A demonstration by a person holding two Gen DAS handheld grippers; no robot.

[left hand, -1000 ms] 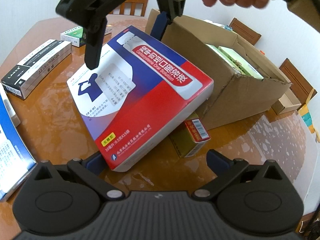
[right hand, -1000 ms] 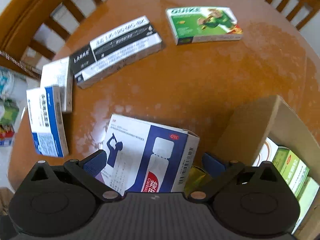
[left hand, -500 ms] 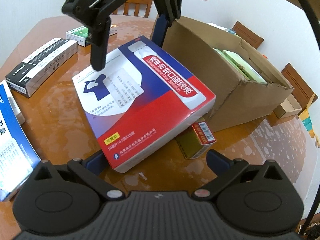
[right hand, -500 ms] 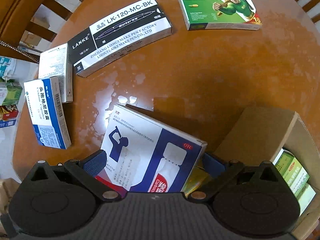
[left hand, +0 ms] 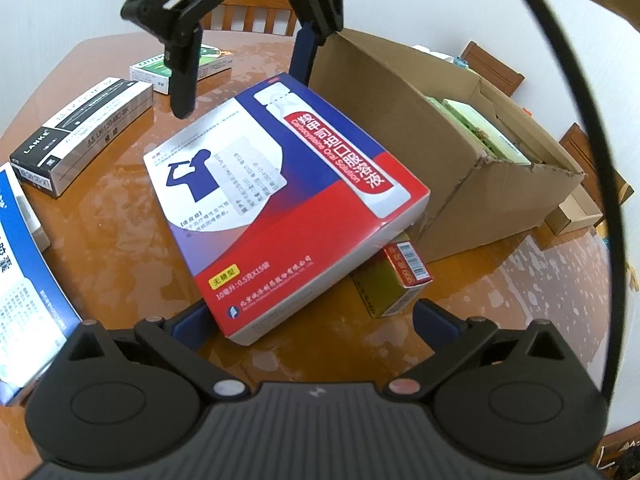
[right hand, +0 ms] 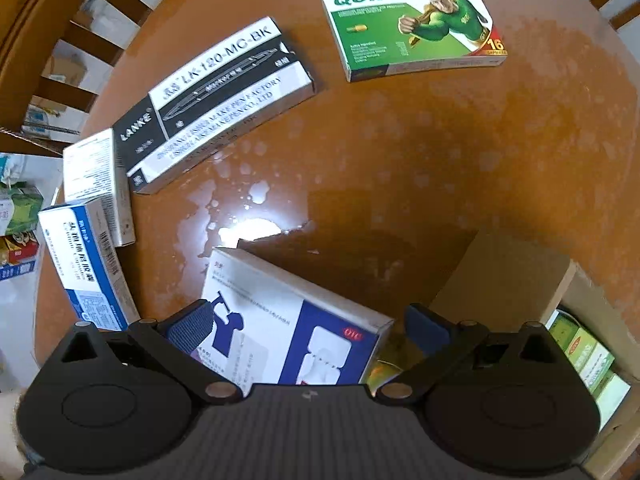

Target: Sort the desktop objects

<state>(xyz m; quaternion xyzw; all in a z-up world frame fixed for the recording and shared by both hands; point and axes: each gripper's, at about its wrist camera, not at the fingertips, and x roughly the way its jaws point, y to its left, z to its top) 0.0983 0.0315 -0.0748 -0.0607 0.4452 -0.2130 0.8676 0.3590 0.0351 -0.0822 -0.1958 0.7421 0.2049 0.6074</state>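
Beside the cardboard box, your right tool has lifted clear, fingers apart; the left tool stays spread. The red-and-blue box remains on the surface, ungrasped.

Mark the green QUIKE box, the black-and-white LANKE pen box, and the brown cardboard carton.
Green QUIKE box (right hand: 412, 30), right wrist view, middle of the printed top face.
Black-and-white LANKE pen box (right hand: 216, 100), right wrist view, centre of the top face.
Brown cardboard carton (left hand: 404, 136), left wrist view, near side wall.

Brown glossy round wooden table; slatted wooden chairs around its edge; thick black cable arcing above it
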